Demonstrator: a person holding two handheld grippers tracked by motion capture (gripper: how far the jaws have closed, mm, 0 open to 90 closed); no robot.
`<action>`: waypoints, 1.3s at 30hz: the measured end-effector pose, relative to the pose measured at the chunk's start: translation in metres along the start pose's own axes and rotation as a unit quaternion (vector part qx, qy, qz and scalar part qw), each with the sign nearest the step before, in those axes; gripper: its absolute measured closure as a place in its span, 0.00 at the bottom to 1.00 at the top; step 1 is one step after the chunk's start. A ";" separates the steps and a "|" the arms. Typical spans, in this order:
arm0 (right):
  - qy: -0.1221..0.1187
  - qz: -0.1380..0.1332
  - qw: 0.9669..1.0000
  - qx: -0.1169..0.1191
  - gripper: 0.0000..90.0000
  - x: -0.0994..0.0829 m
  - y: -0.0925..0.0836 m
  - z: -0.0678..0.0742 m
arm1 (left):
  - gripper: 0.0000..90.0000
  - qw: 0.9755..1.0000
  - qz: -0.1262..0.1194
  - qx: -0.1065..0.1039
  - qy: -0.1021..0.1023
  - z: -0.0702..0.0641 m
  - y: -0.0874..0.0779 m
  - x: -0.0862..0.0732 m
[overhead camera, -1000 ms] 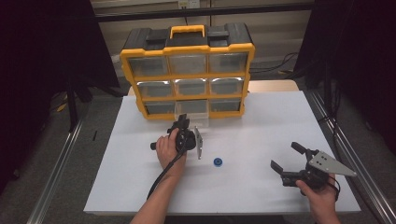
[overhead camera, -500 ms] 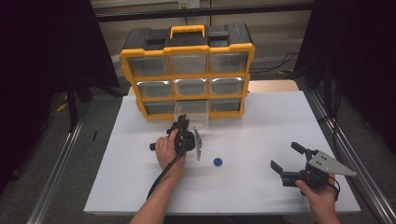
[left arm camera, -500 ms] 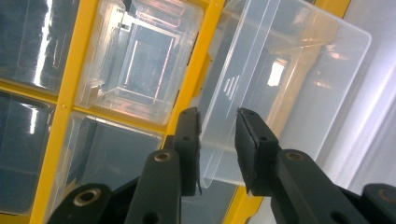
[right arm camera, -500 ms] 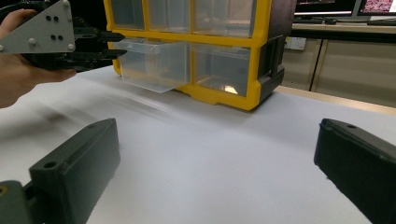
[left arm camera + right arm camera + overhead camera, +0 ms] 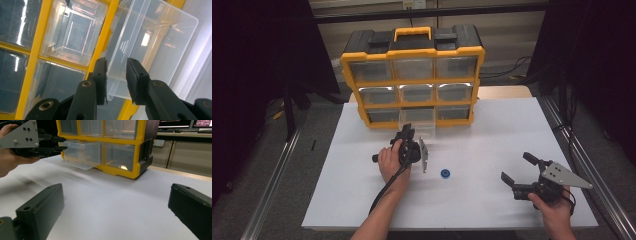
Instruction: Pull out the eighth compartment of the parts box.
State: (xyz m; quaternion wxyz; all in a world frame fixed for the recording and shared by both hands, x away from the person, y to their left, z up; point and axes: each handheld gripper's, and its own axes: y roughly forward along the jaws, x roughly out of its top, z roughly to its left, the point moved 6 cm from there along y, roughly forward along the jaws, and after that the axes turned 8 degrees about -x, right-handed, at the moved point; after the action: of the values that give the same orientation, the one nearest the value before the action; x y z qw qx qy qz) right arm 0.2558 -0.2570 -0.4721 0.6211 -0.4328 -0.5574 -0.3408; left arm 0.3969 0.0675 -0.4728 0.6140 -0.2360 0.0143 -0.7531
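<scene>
A yellow and black drawer organizer [image 5: 412,75] stands at the back of the white table [image 5: 492,130]. Its bottom middle clear drawer [image 5: 417,122] is pulled partway out. My left gripper [image 5: 408,131] is at the drawer's front, and in the left gripper view its jaws [image 5: 116,67] are shut on the front lip of the clear drawer [image 5: 155,42]. My right gripper [image 5: 516,166] rests low at the table's front right, open with nothing between its jaws [image 5: 116,195]. The right gripper view also shows the drawer [image 5: 80,153] with the left gripper [image 5: 61,143] on it.
A small blue round part [image 5: 445,173] lies on the table between the two hands. The organizer's other drawers are pushed in. Metal rails [image 5: 277,175] run along both sides of the table, with dark curtains beyond.
</scene>
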 end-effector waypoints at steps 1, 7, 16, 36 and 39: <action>0.001 0.000 1.000 -0.001 0.00 0.000 0.000 0.000 | 0.78 1.000 0.000 -0.001 -0.003 -0.001 0.000 0.000; 0.001 0.001 1.000 0.000 0.00 0.000 0.000 0.000 | 0.77 1.000 -0.001 -0.003 -0.010 -0.003 0.001 0.000; 0.001 0.001 1.000 0.001 0.00 0.000 0.000 0.000 | 0.75 1.000 -0.007 -0.007 -0.025 -0.003 0.001 0.000; 0.001 0.000 1.000 0.001 0.00 0.000 0.000 0.001 | 0.47 0.986 -0.036 0.004 -0.160 -0.004 -0.003 -0.006; 0.001 0.001 1.000 0.001 0.00 0.000 0.000 0.001 | 0.42 0.979 -0.047 -0.002 -0.200 -0.004 -0.005 -0.007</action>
State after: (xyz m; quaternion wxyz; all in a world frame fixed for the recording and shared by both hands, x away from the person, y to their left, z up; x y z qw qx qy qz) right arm 0.2554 -0.2564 -0.4722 0.6223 -0.4326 -0.5569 -0.3398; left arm 0.3915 0.0743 -0.4775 0.5682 -0.3831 -0.1181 -0.7186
